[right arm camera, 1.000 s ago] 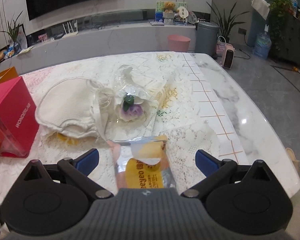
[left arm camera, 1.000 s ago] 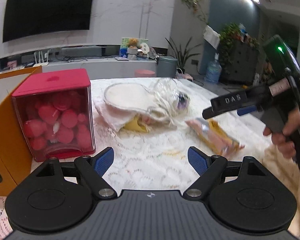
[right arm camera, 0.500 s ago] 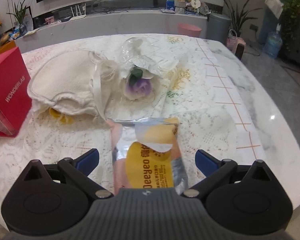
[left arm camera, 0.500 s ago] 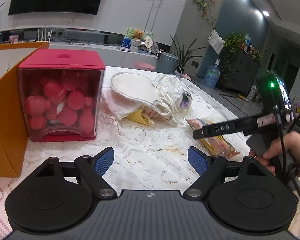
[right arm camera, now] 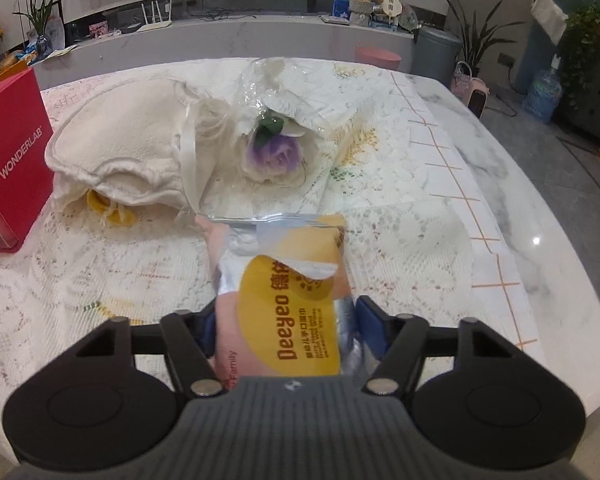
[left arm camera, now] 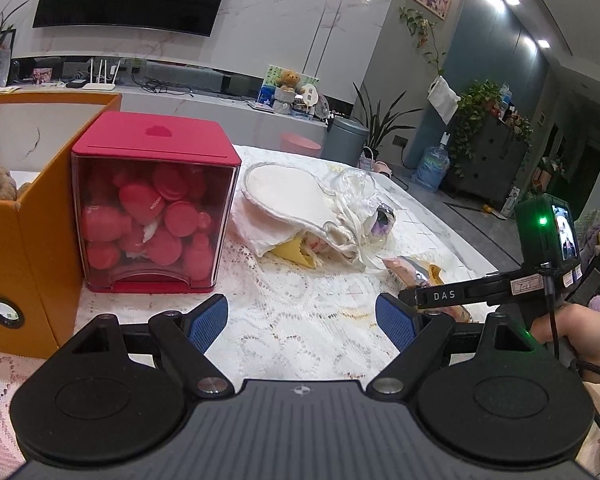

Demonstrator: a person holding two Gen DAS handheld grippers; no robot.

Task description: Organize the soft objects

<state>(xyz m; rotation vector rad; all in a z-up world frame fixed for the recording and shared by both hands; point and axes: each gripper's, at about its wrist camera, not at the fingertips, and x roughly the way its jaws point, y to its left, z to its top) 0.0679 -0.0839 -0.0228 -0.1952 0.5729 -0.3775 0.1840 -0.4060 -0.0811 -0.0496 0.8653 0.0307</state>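
In the right wrist view, a red box (right arm camera: 8, 152) stood at the left edge on the lace-covered surface (right arm camera: 100, 272). Right of it lay a cream cloth bag (right arm camera: 116, 152), then a clear wrap holding a purple flower (right arm camera: 276, 156). At lower centre the wipes packet (right arm camera: 284, 300) lay flat, its long axis running up the frame, sealed end pointing toward the flower. The right gripper (right arm camera: 286, 330) straddled its near end, jaws closing against both sides. In the left wrist view, the left gripper (left arm camera: 302, 326) hung with jaws released, nothing between them.
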